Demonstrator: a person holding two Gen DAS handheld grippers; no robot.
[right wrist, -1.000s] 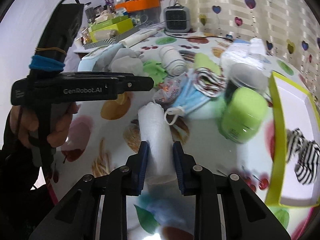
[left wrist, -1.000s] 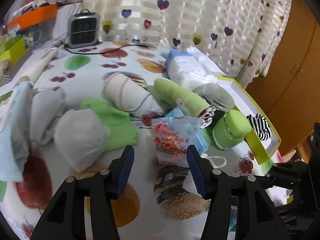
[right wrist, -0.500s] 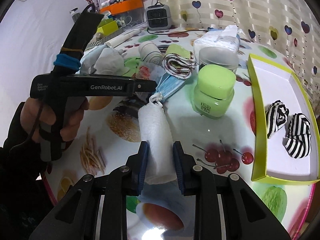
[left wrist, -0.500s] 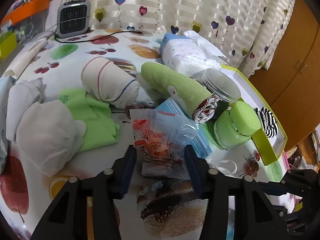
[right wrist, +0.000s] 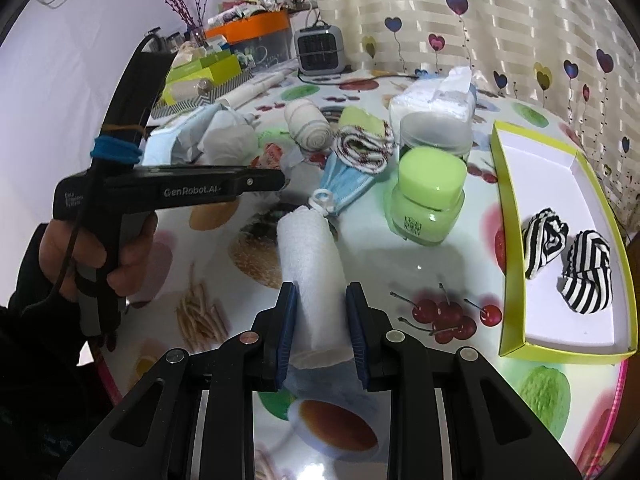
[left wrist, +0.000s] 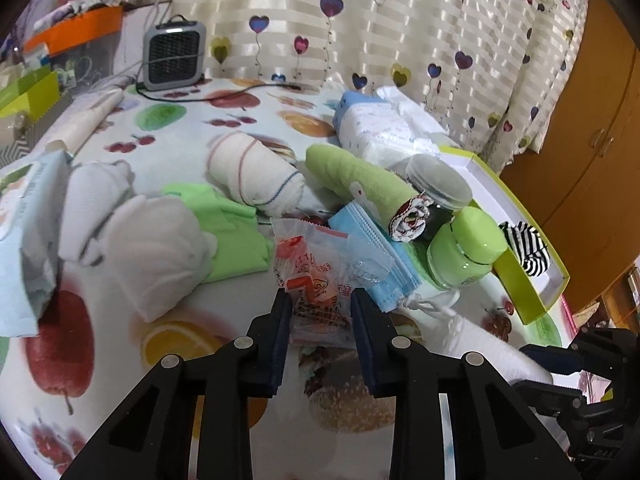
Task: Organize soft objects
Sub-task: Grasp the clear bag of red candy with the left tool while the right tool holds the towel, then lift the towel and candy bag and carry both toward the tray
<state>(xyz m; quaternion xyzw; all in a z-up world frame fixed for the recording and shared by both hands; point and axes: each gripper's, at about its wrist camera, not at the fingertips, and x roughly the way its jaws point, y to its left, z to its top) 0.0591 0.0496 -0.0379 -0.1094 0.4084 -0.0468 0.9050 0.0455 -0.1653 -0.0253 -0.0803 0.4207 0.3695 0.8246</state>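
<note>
Jaws: left gripper (left wrist: 320,312) closing round snack packet (left wrist: 320,276); right gripper (right wrist: 321,312) pinching white towel roll (right wrist: 312,268).

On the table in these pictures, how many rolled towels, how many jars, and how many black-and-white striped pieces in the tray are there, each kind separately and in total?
Rolled towels: 3 (white roll, cream roll with lines, green roll)
Jars: 2 (green-lidded jar, clear-lidded jar)
Striped pieces in the tray: 2 (left piece, right piece)
Total: 7
</note>
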